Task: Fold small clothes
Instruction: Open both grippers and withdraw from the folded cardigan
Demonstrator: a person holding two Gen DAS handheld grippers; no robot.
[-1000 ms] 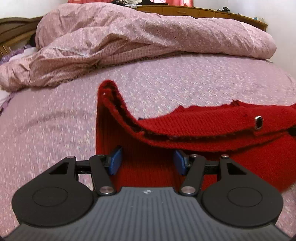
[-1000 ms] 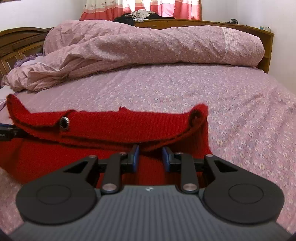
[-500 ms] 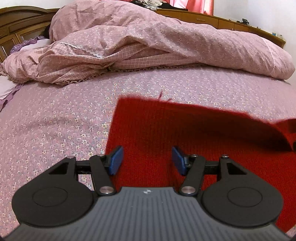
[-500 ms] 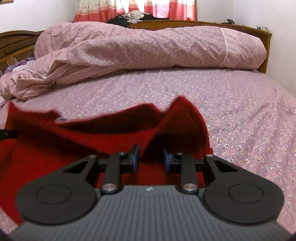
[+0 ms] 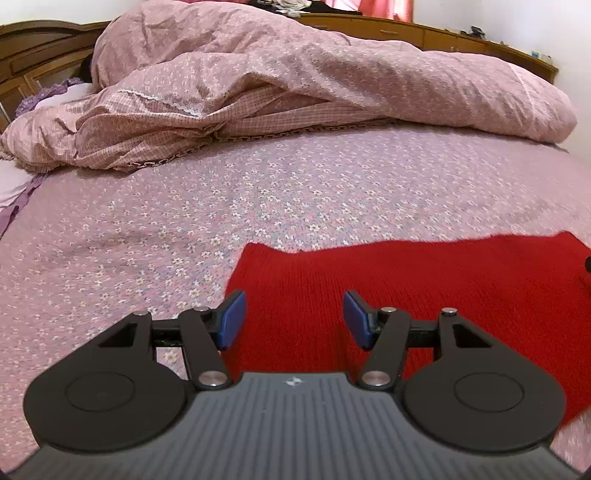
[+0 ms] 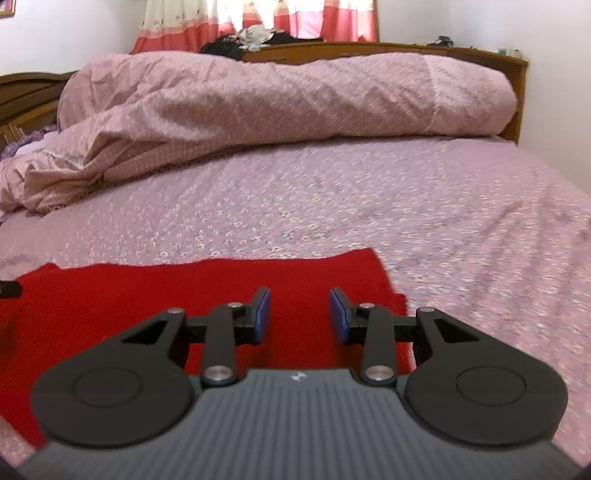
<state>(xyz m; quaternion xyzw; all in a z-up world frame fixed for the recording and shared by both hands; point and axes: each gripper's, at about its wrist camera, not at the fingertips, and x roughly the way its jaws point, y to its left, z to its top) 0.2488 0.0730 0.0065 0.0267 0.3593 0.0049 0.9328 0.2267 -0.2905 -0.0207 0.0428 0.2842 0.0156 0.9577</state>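
A red knitted garment (image 5: 424, 280) lies flat on the flowered bedsheet (image 5: 184, 221). In the left wrist view my left gripper (image 5: 293, 317) hovers over its left part, jaws wide apart with nothing between the blue pads (image 5: 231, 319). In the right wrist view the same red garment (image 6: 147, 295) lies spread below my right gripper (image 6: 300, 314), which is over its right end. The right jaws are opening and nothing is between them. A dark tip of the other gripper shows at the left edge (image 6: 9, 288).
A bunched pink duvet (image 5: 295, 81) lies across the far side of the bed. A wooden headboard (image 5: 33, 59) stands at the left and a wooden footboard shelf (image 6: 369, 50) behind the duvet. Red and white curtains (image 6: 258, 18) hang at the back wall.
The raised, folded-over edge of the red garment has dropped out of both grippers and now lies flat. The right jaws have widened. Both grippers have drawn back a little from the cloth.
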